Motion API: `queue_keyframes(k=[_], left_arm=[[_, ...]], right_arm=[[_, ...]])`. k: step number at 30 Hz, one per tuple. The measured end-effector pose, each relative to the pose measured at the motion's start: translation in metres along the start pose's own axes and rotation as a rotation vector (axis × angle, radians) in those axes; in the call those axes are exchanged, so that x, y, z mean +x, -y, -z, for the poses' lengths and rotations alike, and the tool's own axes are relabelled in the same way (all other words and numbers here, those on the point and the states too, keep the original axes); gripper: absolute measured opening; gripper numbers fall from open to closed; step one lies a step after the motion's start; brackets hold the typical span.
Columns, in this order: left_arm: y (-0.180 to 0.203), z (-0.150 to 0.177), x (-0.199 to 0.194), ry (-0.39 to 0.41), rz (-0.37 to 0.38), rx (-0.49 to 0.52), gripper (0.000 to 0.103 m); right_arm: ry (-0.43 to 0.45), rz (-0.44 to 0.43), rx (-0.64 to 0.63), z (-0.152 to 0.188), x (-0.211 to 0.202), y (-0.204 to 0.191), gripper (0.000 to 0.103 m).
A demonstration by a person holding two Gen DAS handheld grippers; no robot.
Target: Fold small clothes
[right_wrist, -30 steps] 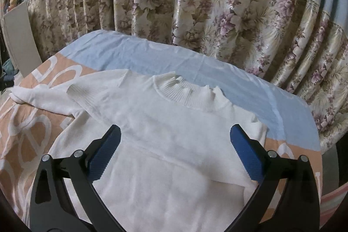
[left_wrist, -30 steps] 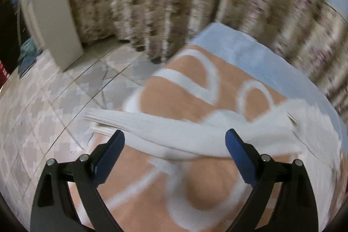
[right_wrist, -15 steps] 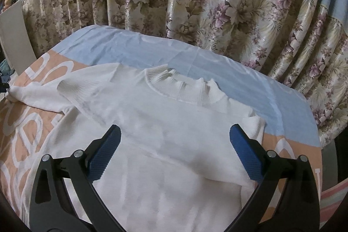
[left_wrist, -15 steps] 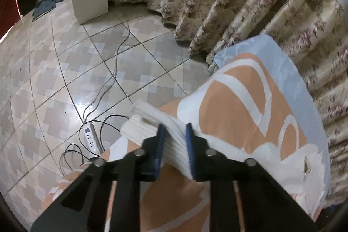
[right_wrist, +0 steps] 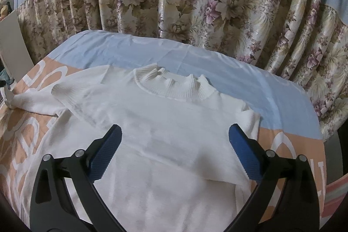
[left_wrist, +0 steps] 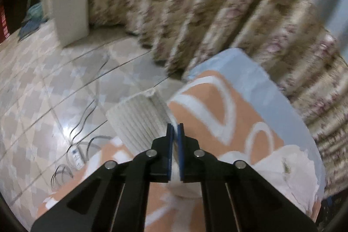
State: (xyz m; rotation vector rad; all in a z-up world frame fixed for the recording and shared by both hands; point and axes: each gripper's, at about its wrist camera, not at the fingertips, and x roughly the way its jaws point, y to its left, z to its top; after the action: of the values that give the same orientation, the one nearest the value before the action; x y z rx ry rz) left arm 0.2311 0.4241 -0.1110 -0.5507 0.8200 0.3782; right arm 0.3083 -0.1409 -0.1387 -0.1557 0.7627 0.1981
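Beside the bed (left_wrist: 250, 88), cables (left_wrist: 87, 114) cross the tiled floor (left_wrist: 43, 84).

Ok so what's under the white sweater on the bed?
The white sweater lies on a bedsheet with a blue band and an orange, white-lettered print. The sheet under the sweater's body is covered; the left gripper pinches the sleeve cuff.

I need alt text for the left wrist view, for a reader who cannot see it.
The left claw is shut on the ribbed cuff of a white sweater's sleeve, at the edge of an orange, white and blue sheet. Beyond lie a tiled floor with cables and floral curtains, blurred.
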Motion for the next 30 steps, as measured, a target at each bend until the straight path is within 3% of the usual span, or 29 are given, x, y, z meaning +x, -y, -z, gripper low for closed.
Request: queue_keyframes(k=[3, 8, 13, 18, 25, 30], left_arm=[[0.032, 0.003, -0.01, 0.043, 0.091, 0.091, 0.004], [0.104, 0.017, -0.007, 0.039, 0.207, 0.249, 0.004], [0.196, 0.048, 0.007, -0.014, 0.343, 0.401, 0.004], [0.301, 0.104, 0.024, -0.103, 0.483, 0.564, 0.004], [0.398, 0.188, 0.048, -0.189, 0.501, 0.8, 0.004], [0.418, 0.226, 0.059, -0.21, 0.46, 0.907, 0.004]], right_arm=[[-0.001, -0.004, 0.012, 0.003, 0.001, 0.004, 0.098], [-0.006, -0.007, 0.031, 0.008, 0.005, 0.015, 0.098], [-0.011, 0.004, 0.066, 0.013, 0.008, 0.034, 0.098], [-0.033, 0.026, 0.114, 0.026, 0.013, 0.063, 0.097], [-0.064, 0.057, 0.174, 0.045, 0.021, 0.099, 0.097], [-0.085, 0.058, 0.205, 0.054, 0.028, 0.114, 0.096]])
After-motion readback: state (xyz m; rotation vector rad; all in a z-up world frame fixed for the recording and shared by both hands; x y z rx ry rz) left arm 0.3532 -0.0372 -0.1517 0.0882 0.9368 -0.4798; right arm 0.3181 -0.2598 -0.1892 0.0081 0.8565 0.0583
